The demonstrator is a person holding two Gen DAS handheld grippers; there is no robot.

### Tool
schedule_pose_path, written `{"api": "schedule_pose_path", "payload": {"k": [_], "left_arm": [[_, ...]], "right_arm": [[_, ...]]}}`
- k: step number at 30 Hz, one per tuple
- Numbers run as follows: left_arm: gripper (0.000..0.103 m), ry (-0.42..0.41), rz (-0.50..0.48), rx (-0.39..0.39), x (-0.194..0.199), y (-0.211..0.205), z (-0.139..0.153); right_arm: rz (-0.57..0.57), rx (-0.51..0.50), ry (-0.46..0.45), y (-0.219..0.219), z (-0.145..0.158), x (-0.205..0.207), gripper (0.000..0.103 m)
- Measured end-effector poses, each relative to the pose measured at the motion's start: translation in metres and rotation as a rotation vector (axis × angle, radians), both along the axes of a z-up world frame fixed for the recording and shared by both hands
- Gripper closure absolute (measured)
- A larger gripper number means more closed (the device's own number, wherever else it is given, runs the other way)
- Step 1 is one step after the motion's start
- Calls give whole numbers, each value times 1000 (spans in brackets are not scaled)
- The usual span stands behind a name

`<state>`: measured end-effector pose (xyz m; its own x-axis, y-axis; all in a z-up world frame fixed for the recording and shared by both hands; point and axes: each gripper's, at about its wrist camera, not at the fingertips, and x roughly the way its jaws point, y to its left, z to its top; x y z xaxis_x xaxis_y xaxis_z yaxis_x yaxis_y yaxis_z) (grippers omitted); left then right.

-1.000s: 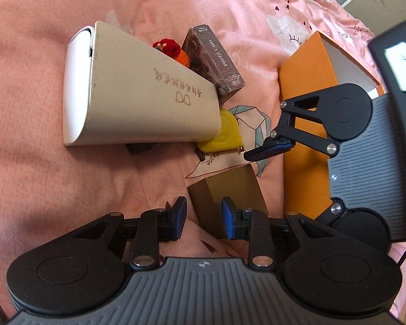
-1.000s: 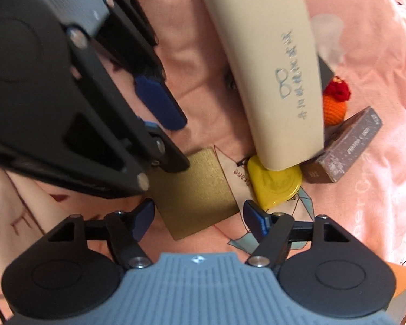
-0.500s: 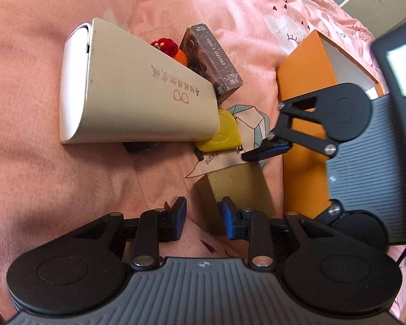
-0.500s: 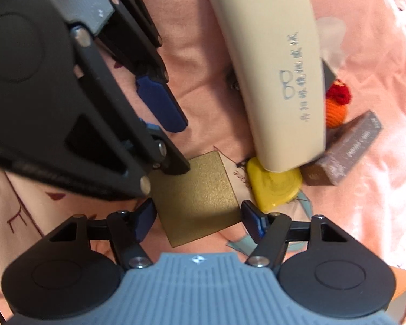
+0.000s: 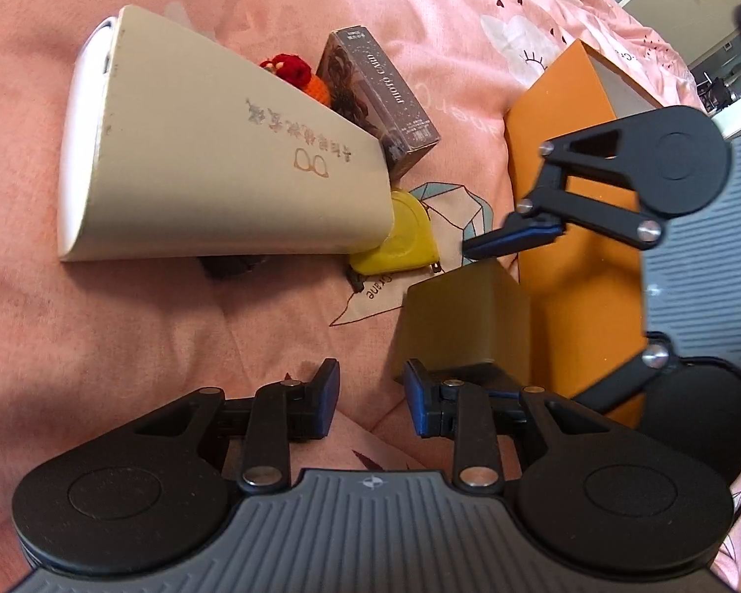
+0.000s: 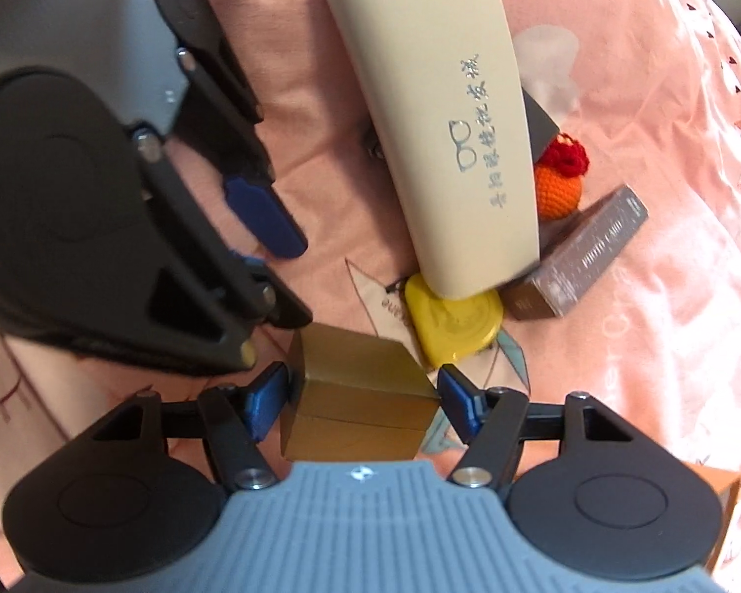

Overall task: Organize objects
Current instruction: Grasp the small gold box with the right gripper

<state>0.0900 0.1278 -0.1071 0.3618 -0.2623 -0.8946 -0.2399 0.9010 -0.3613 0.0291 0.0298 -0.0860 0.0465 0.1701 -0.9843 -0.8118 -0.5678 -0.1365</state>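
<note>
1. Gold box [image 6: 358,390]: bottom edge hidden under the right gripper [image 6: 363,393] body; tilted, clamped between its blue pads.
2. Dark object under the beige glasses case [image 5: 212,163] mostly hidden, unidentifiable.
3. Yellow tape measure [image 6: 452,326] partly covered by the case, just beyond the box.
4. Left gripper [image 5: 370,398]: fingers apart, nothing between; box just beside its right pad.
5. Orange box [image 5: 568,227] partly blocked by the right gripper; pink bedsheet [image 5: 123,346] underneath.

"PHOTO CARD" on brown box [image 5: 378,99]
</note>
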Motion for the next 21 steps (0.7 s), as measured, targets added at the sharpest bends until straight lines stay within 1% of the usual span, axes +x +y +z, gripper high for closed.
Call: {"api": "schedule_pose_path", "payload": {"k": [5, 8, 9, 10, 12, 15, 17, 18, 20, 21], "left_arm": [[70, 8, 7, 18, 2, 0, -4], [70, 10, 7, 15, 2, 1, -6], [70, 9, 7, 15, 2, 1, -6], [70, 9, 6, 16, 1, 1, -6], [70, 8, 5, 16, 1, 1, -7], [70, 7, 1, 21, 1, -1, -7], [70, 1, -5, 29, 1, -3, -6], [72, -3, -7, 34, 0, -3, -5], [72, -10, -12, 41, 0, -4, -3], [72, -12, -16, 45, 3, -6, -4]], "right_arm": [[13, 18, 44, 0, -2, 0, 35], [10, 3, 59, -4, 0, 4, 29], [6, 0, 56, -6, 0, 5, 24], [-4, -1, 50, -7, -1, 6, 20], [-41, -9, 57, -8, -1, 9, 20], [-138, -26, 115, -8, 1, 15, 22], [-194, -31, 146, -8, 2, 18, 30], [-212, -32, 154, -9, 2, 18, 33], [-227, -28, 152, -11, 1, 17, 36], [-234, -27, 146, -12, 0, 16, 40]]}}
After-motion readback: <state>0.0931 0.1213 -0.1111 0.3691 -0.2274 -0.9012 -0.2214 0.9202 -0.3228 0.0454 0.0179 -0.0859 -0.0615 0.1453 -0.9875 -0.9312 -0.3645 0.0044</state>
